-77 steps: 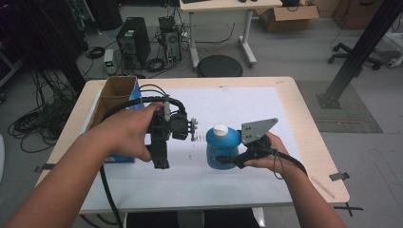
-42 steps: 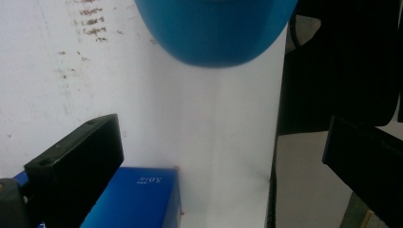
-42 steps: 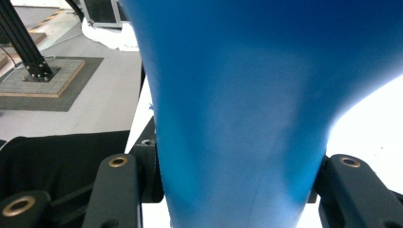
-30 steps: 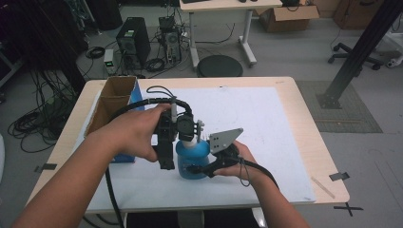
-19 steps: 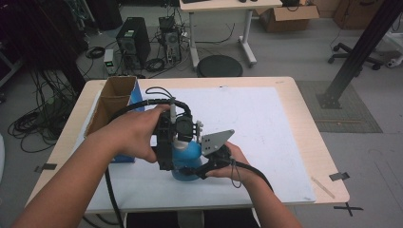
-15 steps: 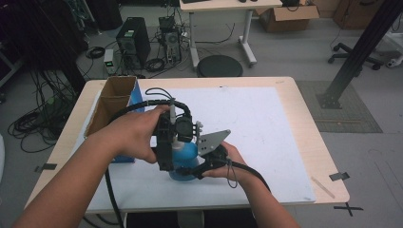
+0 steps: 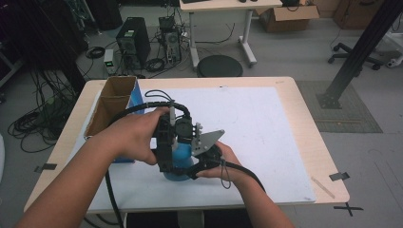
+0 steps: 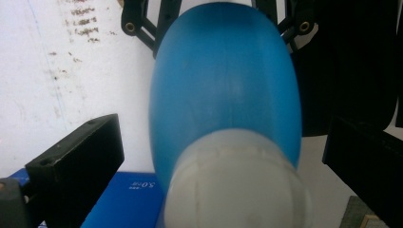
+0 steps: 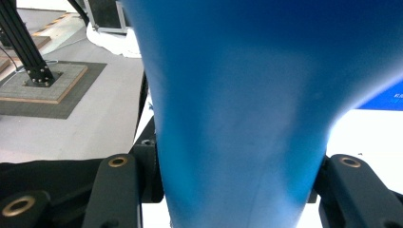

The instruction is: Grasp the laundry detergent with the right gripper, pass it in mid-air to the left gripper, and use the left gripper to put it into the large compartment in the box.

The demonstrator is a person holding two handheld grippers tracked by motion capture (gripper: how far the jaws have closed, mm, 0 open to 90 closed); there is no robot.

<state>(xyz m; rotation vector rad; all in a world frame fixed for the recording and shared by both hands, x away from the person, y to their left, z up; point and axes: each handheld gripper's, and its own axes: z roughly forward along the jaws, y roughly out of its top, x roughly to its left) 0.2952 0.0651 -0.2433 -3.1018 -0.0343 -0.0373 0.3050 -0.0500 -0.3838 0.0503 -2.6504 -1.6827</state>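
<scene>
Blue bottle [image 7: 179, 160] with white cap [image 8: 237, 183], low centre of frame on white bench [image 7: 266, 123]. Clamped at body by right gripper [image 9: 233, 190]; left gripper [image 8: 228, 156] fingers spread either side of cap, not yet closed. Uncapping probably ahead. Cardboard box [image 7: 114, 102] at upper left, contents unseen.

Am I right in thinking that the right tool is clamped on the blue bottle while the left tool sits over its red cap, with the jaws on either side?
Not quite: the cap is white, not red, as the left gripper view shows. The rest holds: the right tool is clamped on the blue bottle, and the left tool sits over the cap with its jaws on either side.
</scene>
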